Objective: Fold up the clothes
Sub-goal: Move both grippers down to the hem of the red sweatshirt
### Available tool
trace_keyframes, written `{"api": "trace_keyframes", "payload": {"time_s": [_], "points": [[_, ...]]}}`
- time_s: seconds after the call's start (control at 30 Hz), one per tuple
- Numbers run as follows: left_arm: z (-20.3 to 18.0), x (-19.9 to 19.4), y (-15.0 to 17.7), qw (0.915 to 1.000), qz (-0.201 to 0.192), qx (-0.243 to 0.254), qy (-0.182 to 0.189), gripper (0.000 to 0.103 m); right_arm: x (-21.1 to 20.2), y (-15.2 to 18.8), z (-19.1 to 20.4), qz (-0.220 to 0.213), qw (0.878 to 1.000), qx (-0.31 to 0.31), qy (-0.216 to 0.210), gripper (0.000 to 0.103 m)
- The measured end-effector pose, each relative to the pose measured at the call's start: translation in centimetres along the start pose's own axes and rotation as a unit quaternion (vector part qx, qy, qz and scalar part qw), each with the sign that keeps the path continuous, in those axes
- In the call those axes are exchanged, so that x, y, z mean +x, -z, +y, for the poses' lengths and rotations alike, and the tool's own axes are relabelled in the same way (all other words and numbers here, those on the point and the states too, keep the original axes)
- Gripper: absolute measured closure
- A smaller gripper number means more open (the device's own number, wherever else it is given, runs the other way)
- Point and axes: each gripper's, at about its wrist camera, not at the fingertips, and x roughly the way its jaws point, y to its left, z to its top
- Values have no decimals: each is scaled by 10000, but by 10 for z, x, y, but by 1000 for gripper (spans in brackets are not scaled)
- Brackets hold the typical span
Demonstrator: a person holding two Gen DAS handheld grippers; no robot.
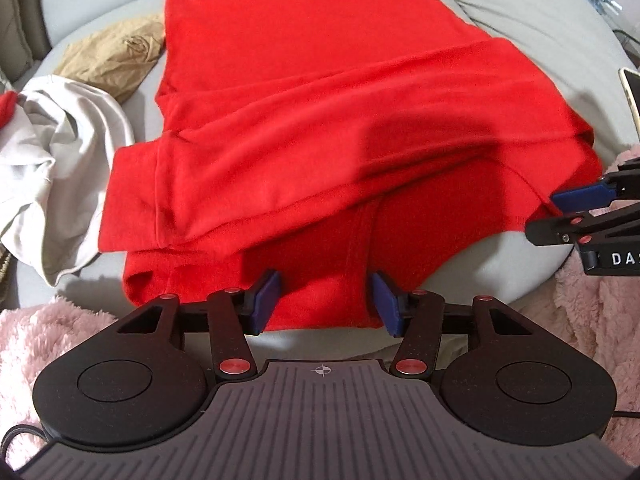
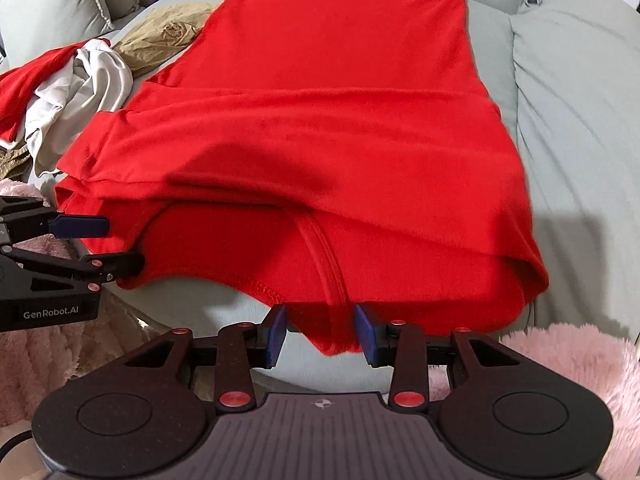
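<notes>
With the bright red knit garment [image 1: 304, 128] lying part-folded on the pale grey sofa cushion [image 2: 568, 128], left gripper [image 1: 326, 306] and right gripper [image 2: 320, 334] both straddle its near hem, jaws apart, so each should clamp squarely on fabric before lifting together

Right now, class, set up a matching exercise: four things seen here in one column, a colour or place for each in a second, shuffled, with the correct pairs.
Things
1. spread garment
2. crumpled garment
3. fluffy blanket
4. phone

Descriptions
A. pink
B. at the right edge of the left wrist view
C. red
D. pale grey-white, left of the red one

Pairs: 1-C, 2-D, 3-A, 4-B
</notes>
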Motion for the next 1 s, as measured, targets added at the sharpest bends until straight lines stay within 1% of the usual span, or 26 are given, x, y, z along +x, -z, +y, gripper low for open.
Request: {"api": "trace_keyframes", "payload": {"time_s": [0.13,0.2,0.3,0.4,0.63,0.77,1.0], "points": [[1,0,4,9999,147,-45,-10,45,0,5,2,97,9999,-31,88,66],[3,0,5,9995,284,-113,7,45,-1,8,2,233,9997,-5,112,66],[5,-2,7,9984,513,-195,149,47,-2,14,-1,448,9989,116,-6,66],[1,-5,14,9981,587,-123,147,47,-8,20,-2,399,9989,213,-123,66],[1,-20,14,9994,224,-223,159,47,-16,18,2,186,9994,225,-158,65],[3,-22,11,9993,139,-294,171,47,-18,15,3,101,9994,253,-203,65],[6,-20,3,9988,133,-409,224,46,-19,7,-1,43,9992,298,-245,65]]}}
